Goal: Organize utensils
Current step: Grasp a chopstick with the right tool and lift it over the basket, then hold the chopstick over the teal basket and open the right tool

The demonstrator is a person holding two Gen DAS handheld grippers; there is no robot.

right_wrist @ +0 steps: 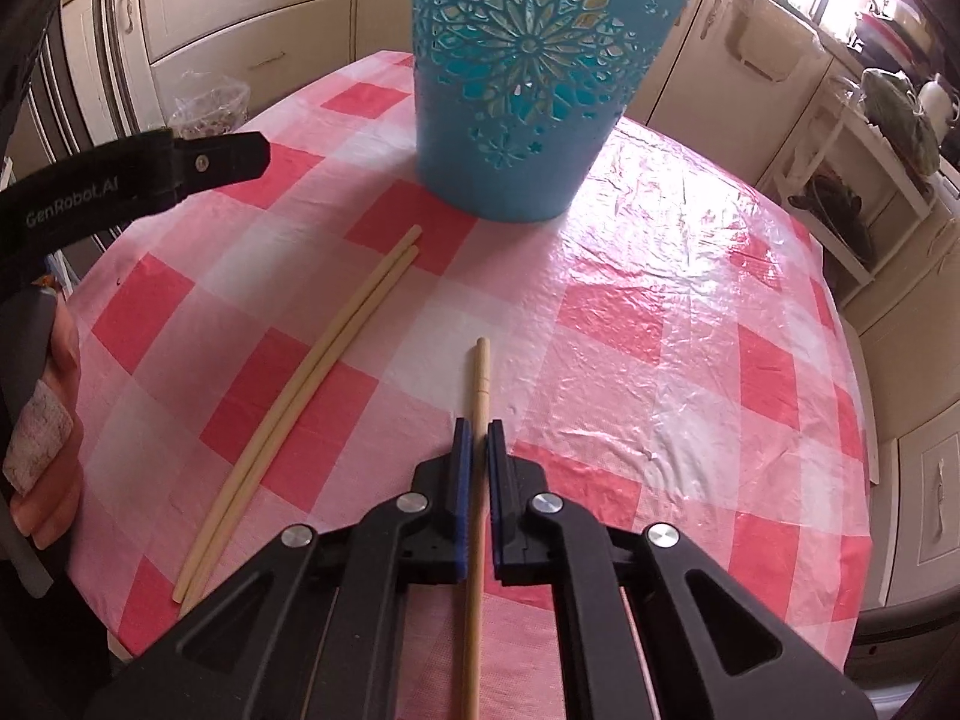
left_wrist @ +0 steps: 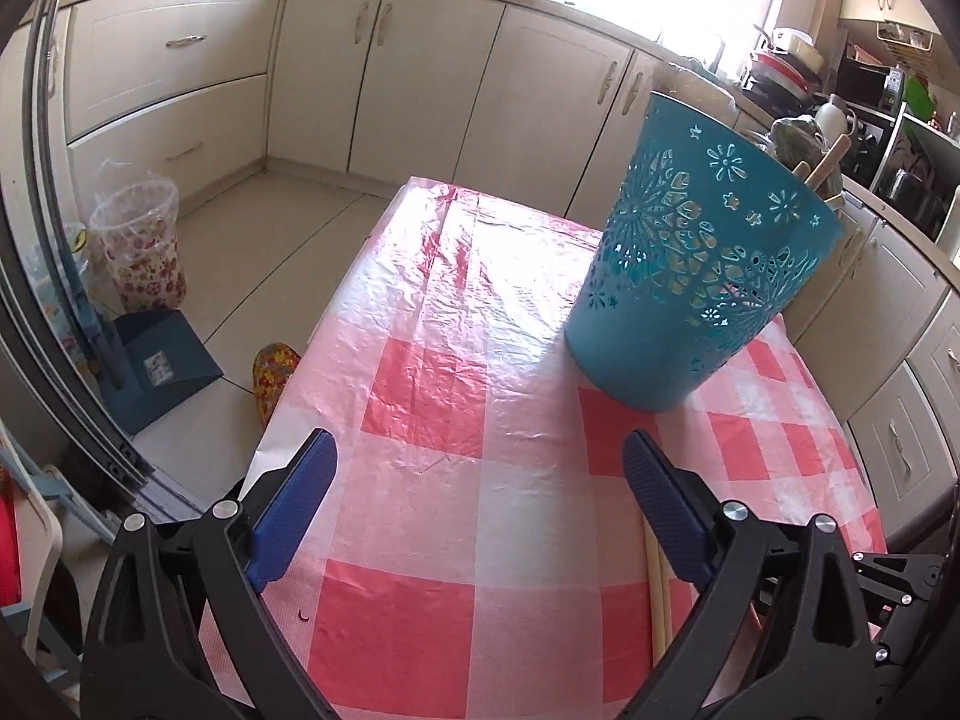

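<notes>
My right gripper (right_wrist: 478, 427) is shut on a single wooden chopstick (right_wrist: 480, 378), whose tip sticks out ahead over the checked tablecloth (right_wrist: 690, 330). Two more chopsticks (right_wrist: 312, 384) lie side by side to its left, pointing toward the teal cut-out basket (right_wrist: 528, 90) standing upright at the far side. My left gripper (left_wrist: 480, 456) hovers low over the cloth (left_wrist: 450, 312) with its jaws wide open and nothing between them. The basket (left_wrist: 702, 264) is ahead to its right, with wooden handles (left_wrist: 831, 159) poking out. A chopstick pair (left_wrist: 655, 594) shows under its right finger.
A person's hand with a bandaged finger (right_wrist: 42, 450) holds the left gripper at the table's left edge. On the floor to the left stand a floral bin (left_wrist: 141, 252) and a blue dustpan (left_wrist: 162, 366). Cream cabinets (left_wrist: 420, 60) ring the room, and a white rack (right_wrist: 840, 192) stands to the right.
</notes>
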